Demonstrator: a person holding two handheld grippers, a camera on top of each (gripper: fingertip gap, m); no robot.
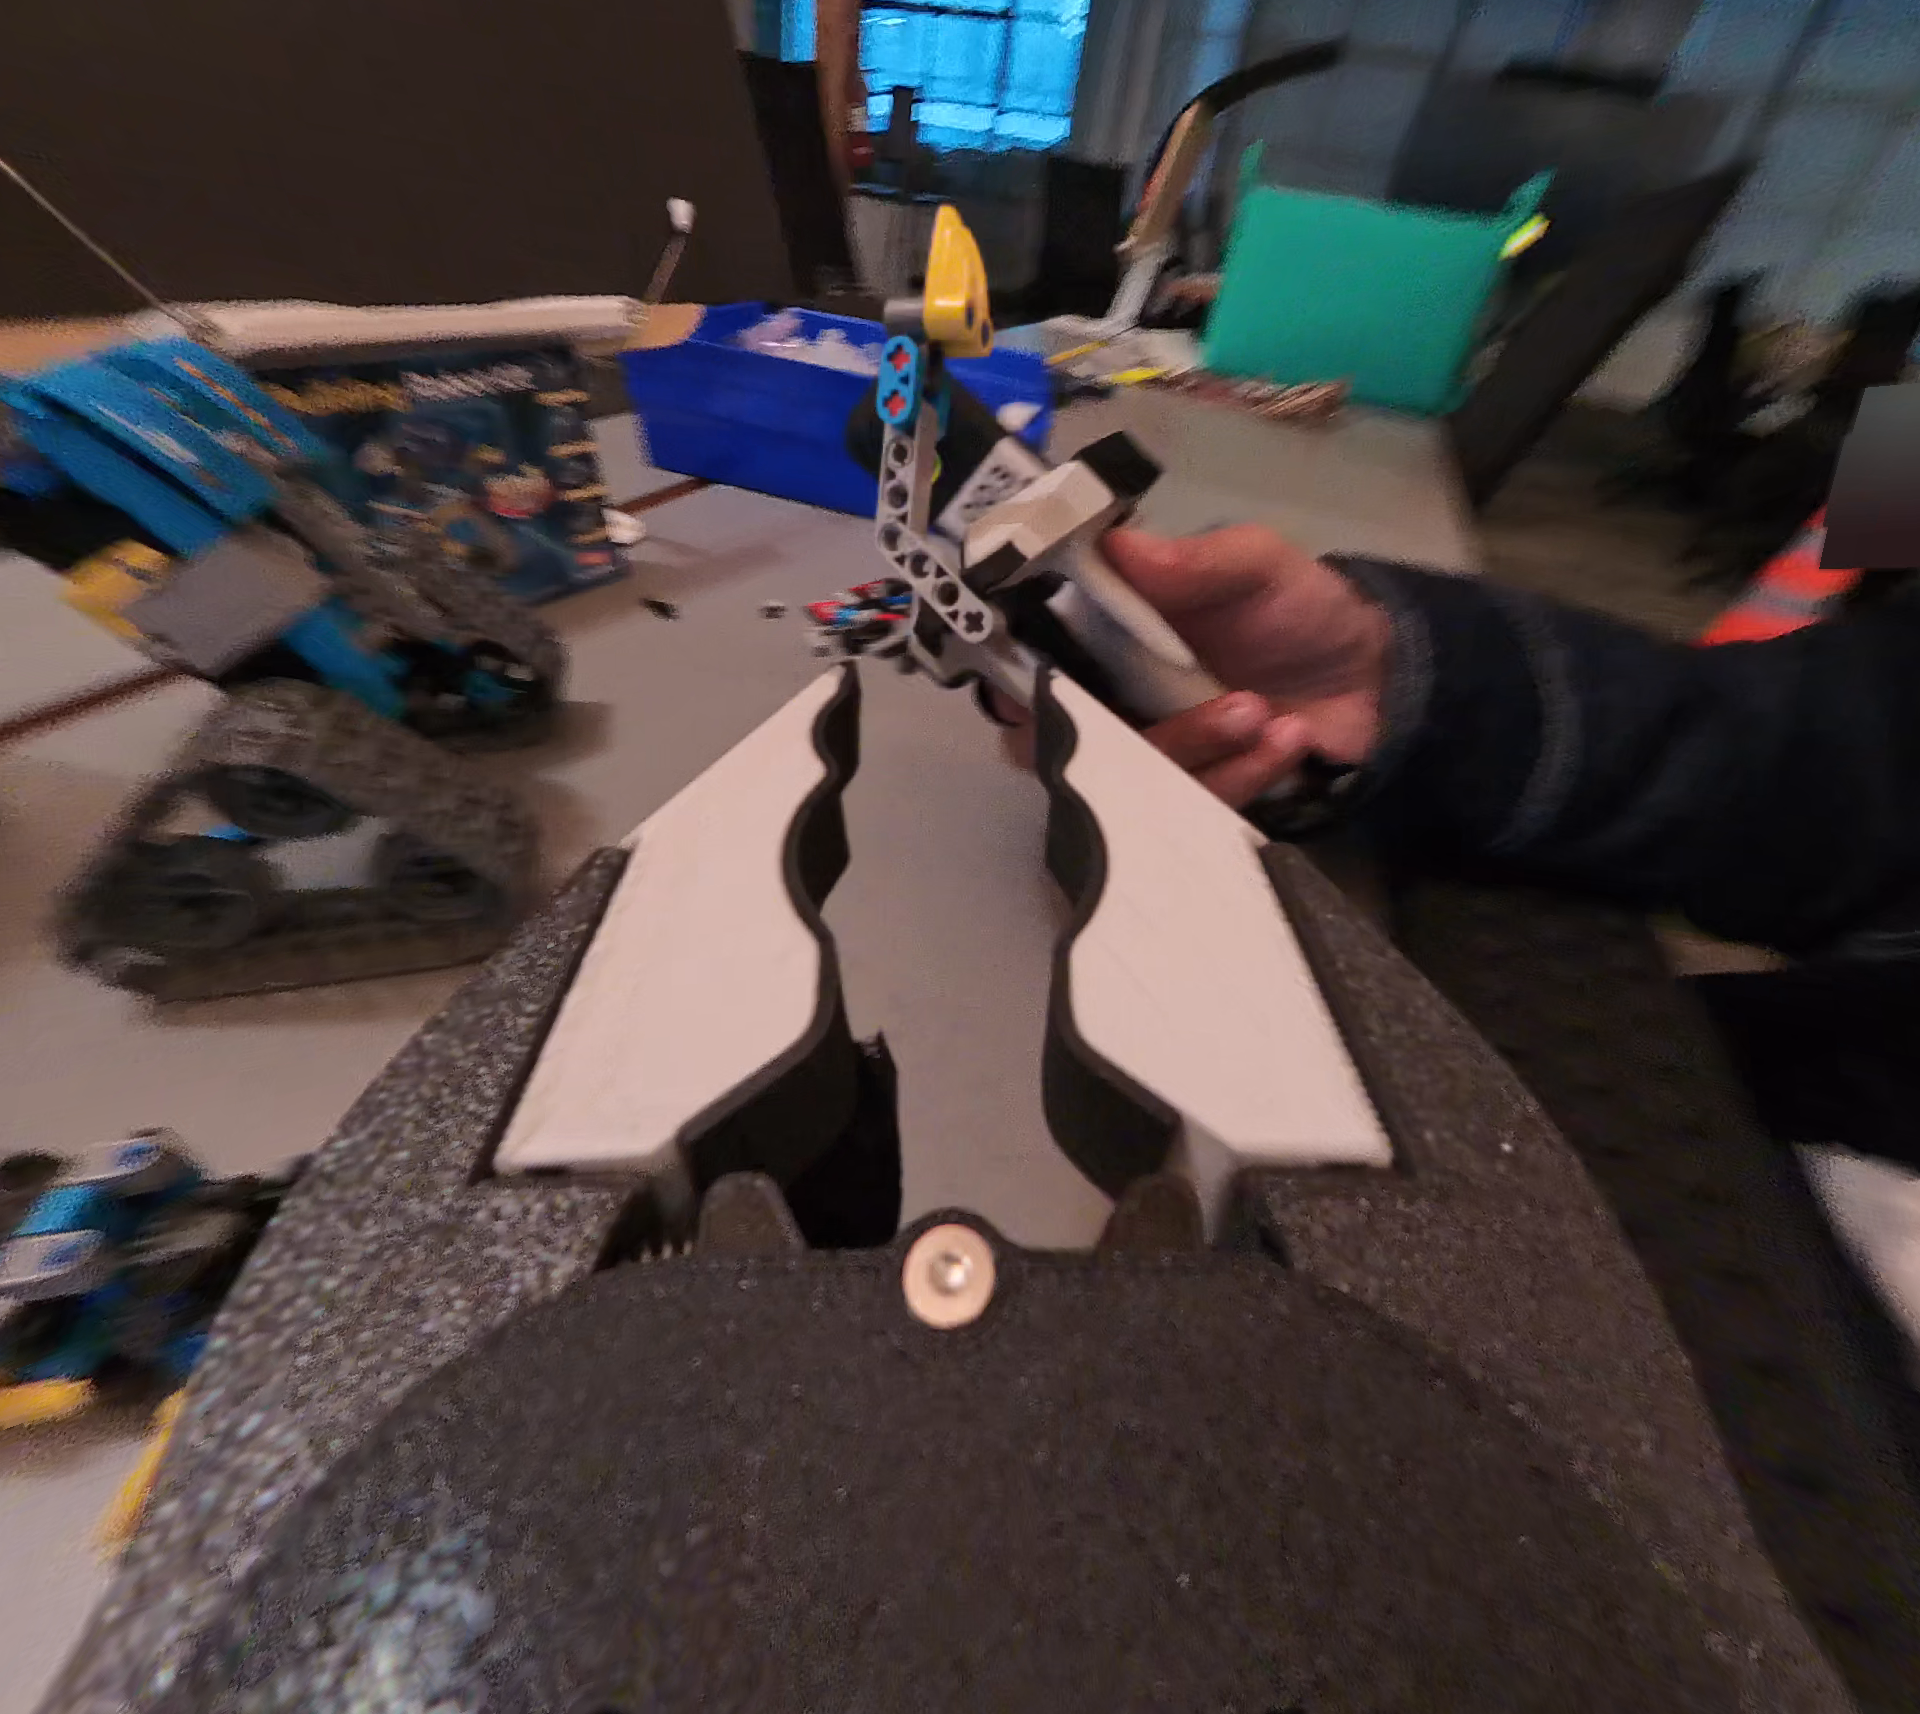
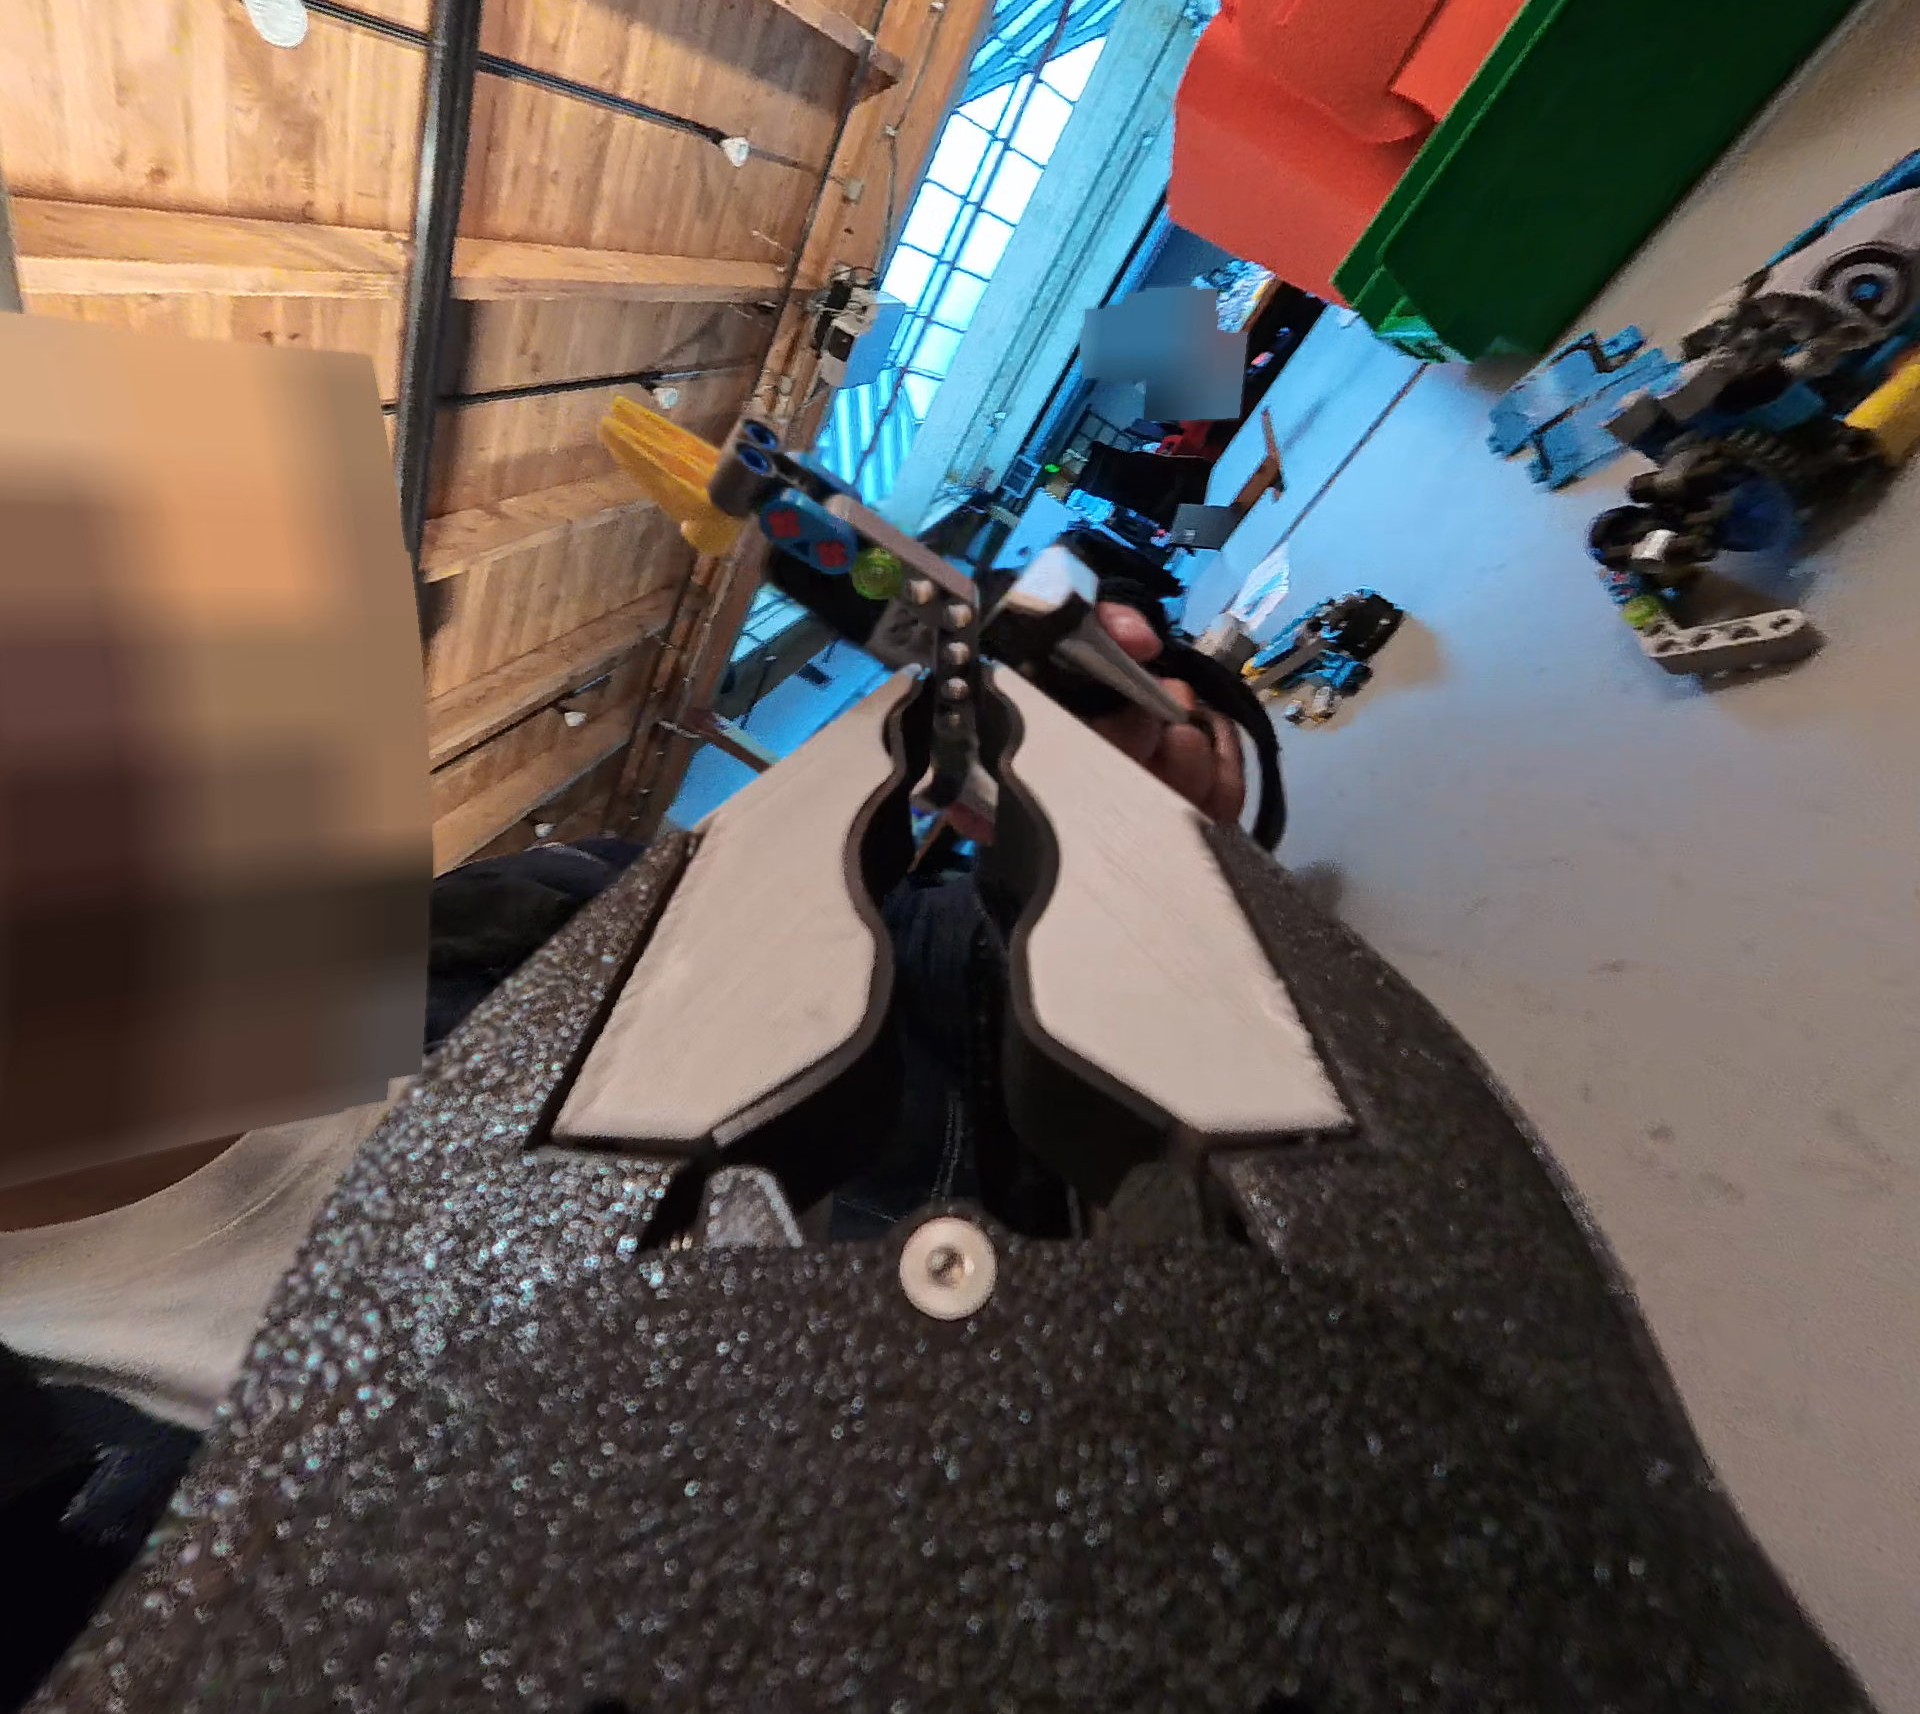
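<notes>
A small brick assembly [image 1: 920, 542] is held in the air: a grey L-shaped beam with a blue connector and a yellow piece on top. My right gripper [image 2: 954, 696] is shut on the grey beam [image 2: 954, 656]. It also shows in the left wrist view [image 1: 1049, 521], held by a hand [image 1: 1247, 646]. My left gripper [image 1: 945, 682] has its jaws apart, and the beam's lower end sits between the tips. I cannot see the pads touching the beam. The left gripper also shows in the right wrist view [image 2: 1081, 615], just right of the beam.
On the grey table [image 1: 727, 563] at the left stand a tracked blue brick vehicle [image 1: 301, 729], a printed box [image 1: 468, 469] and a blue bin [image 1: 769, 407]. A green crate [image 1: 1361, 293] is behind. In the right wrist view are orange and green crates [image 2: 1507, 106] and more brick models [image 2: 1745, 438]. Left and right tips are no more than a few centimetres apart.
</notes>
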